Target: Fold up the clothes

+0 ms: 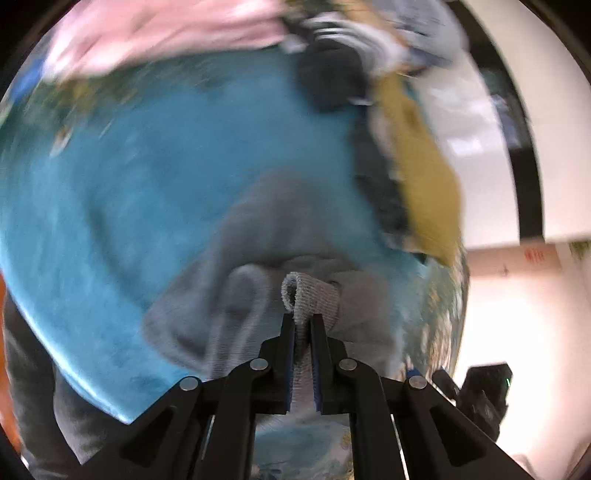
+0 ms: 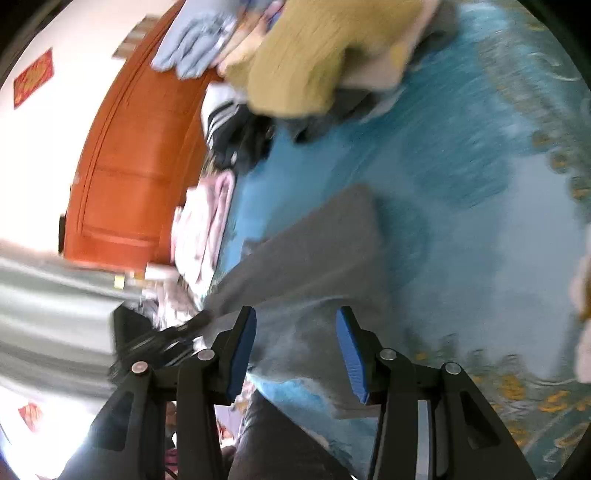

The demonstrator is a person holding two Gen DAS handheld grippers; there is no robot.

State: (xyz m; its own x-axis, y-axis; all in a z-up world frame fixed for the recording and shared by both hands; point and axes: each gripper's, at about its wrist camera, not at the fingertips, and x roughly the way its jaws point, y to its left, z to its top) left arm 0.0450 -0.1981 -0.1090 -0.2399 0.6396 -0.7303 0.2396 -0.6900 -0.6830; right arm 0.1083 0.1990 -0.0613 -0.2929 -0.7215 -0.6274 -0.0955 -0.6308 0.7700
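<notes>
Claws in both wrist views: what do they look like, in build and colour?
Both are alike: the left claw and right claw have black angular plastic fingers on linkage arms with round silver pivot pins, and ribbed blue pads lining the inner faces. No cables or markings are visible.

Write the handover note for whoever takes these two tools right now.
Left tool: shut on a ribbed edge of the grey garment.
Right tool: open, holding nothing, above the same grey garment.
The garment lies partly bunched on the blue bedspread. A loose pile waits at the far side: mustard piece, pink piece, dark striped piece.
Done: one edge gripped. No finished fold shows.
Left: take a second edge with the right tool, spread and fold the garment, then work through the pile.
</notes>
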